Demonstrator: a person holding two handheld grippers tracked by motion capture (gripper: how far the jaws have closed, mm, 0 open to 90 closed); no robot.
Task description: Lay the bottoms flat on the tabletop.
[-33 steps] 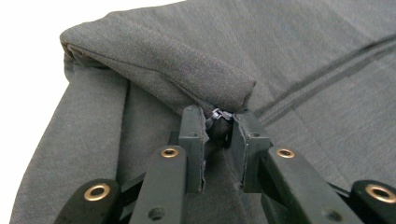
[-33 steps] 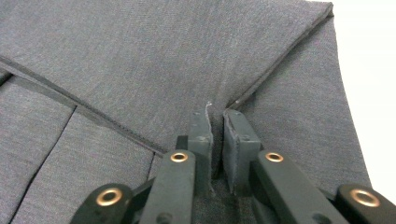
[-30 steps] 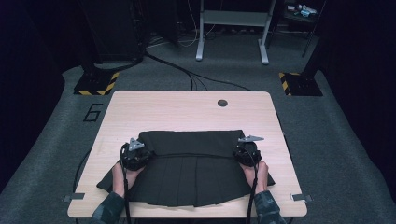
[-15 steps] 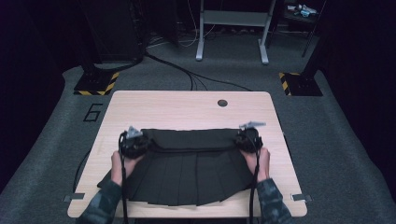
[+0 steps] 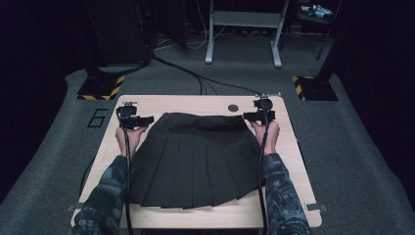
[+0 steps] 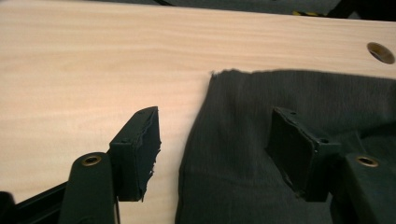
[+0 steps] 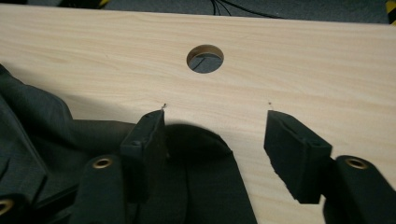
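skirt (image 5: 195,161): dark pleated one, spread flat on the table (image 5: 288,147), waistband on the far side, between the two grippers

left gripper (image 6: 217,140): jaws apart, straddling the waistband's corner edge, nothing pinched

right gripper (image 7: 215,149): jaws apart too, fabric corner lies just under and between them, cable hole (image 7: 204,58) ahead of it

feel: looks soft, light and floppy, so it'll sag and the pleats will shift

where to grab: probably the waistband corners, thickest bit right at each gripper

Bright tabletop (dim, dark surroundings)
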